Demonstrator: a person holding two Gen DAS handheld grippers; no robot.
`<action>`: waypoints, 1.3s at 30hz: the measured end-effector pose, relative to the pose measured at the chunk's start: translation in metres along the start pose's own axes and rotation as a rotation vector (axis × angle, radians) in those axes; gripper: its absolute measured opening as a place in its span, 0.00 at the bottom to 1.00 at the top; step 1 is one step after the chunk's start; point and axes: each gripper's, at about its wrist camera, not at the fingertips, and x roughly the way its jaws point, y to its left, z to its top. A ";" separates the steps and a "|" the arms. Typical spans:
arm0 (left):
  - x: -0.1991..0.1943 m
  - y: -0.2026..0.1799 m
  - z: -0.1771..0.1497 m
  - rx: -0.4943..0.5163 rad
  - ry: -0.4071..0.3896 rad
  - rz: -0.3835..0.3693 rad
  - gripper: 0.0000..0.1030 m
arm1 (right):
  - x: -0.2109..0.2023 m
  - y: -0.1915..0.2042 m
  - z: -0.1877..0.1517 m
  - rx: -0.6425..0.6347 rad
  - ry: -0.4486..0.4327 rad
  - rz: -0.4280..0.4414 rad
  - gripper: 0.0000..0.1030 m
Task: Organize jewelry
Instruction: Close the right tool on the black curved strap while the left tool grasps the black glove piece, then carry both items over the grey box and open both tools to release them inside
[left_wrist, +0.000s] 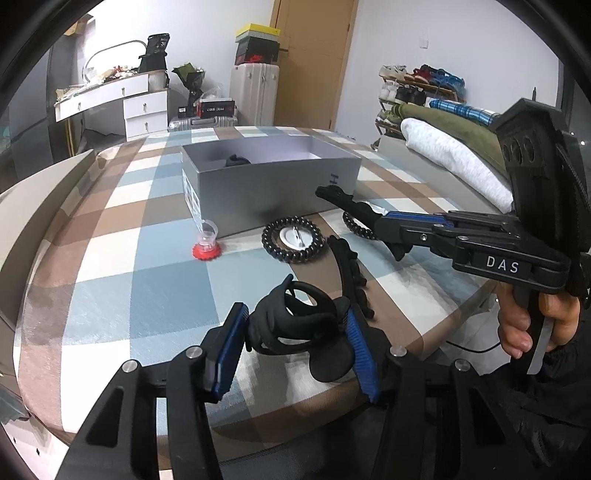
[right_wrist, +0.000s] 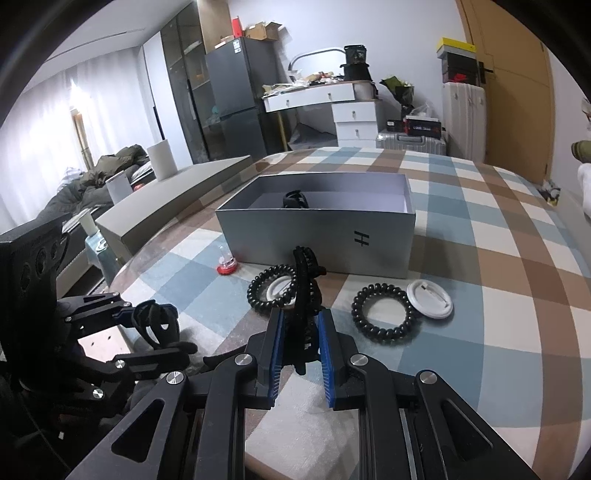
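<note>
table (right_wrist: 480, 236): we've got a checked cloth over it, and everything we're sorting sits on that.
box (right_wrist: 317, 236): grey, open on top, middle of the table, with one dark clip already inside.
coil hair ties (right_wrist: 382, 314): two black ones lie in front of the box, the left one around a white round badge, the other just beside a second badge.
left gripper (left_wrist: 295, 332): jaws closed in around a black claw clip (left_wrist: 295, 325), which sits between the blue pads low over the cloth. We can't tell if the pads really bite yet.
right gripper (right_wrist: 301, 343): jaws pinching a long black toothed clip (right_wrist: 304, 288), which stands nearly upright and clear of the table.
hand poses: both grippers tilt down towards the table. We see a hand (left_wrist: 532, 321) wrapped round the right handle in the left view.
risks: the claw clip is lumpy, so it may twist out if squeezed off-centre. The long clip is held near one end, so we think it could swing or snag the box wall.
</note>
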 end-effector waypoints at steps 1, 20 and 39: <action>0.001 0.001 0.000 -0.005 -0.001 0.003 0.46 | 0.000 -0.001 0.000 0.003 -0.003 0.001 0.17; 0.000 0.016 0.030 -0.045 -0.082 0.023 0.46 | -0.011 -0.011 0.011 0.058 -0.084 0.019 0.17; 0.023 0.026 0.090 -0.026 -0.176 0.081 0.46 | 0.004 -0.023 0.057 0.106 -0.140 0.031 0.17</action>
